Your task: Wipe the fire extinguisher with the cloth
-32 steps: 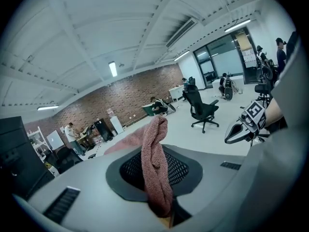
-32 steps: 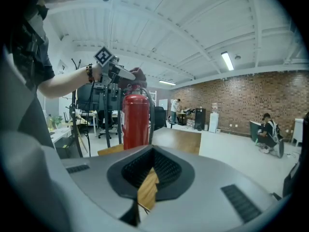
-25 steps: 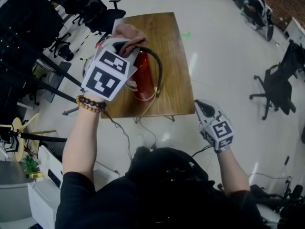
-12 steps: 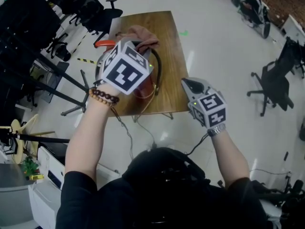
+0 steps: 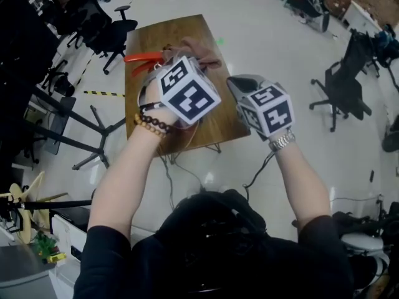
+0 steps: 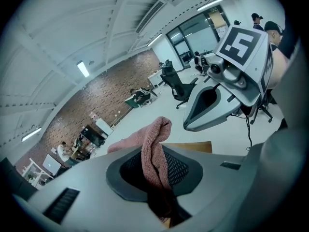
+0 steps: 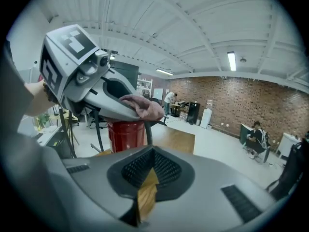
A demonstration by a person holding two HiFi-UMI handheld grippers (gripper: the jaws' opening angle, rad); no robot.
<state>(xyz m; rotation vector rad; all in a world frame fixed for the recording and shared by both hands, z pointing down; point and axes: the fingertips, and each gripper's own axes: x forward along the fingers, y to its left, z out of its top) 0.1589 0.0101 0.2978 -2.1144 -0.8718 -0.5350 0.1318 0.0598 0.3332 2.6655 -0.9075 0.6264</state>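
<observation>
The red fire extinguisher (image 7: 126, 135) stands on the wooden table (image 5: 149, 36); my left hand and its marker cube hide most of it in the head view. My left gripper (image 6: 157, 178) is shut on the pink cloth (image 6: 153, 146), which sticks out past the jaws and hangs over the extinguisher's top (image 7: 143, 107). A black hose (image 7: 145, 129) runs down beside the red body. My right gripper (image 7: 145, 182) is shut with nothing in it. It hovers just right of the left gripper (image 5: 181, 61), above the table's near right part.
Office chairs (image 5: 340, 80) stand on the shiny floor to the right, and more chairs (image 5: 103, 27) and dark stands to the left. Cables hang from the table's near edge (image 5: 187, 148). People sit at desks along the brick wall (image 7: 253, 129).
My right gripper has risen from beside my body to the table, close to the left gripper. The left gripper with the cloth has shifted right and a little lower over the extinguisher.
</observation>
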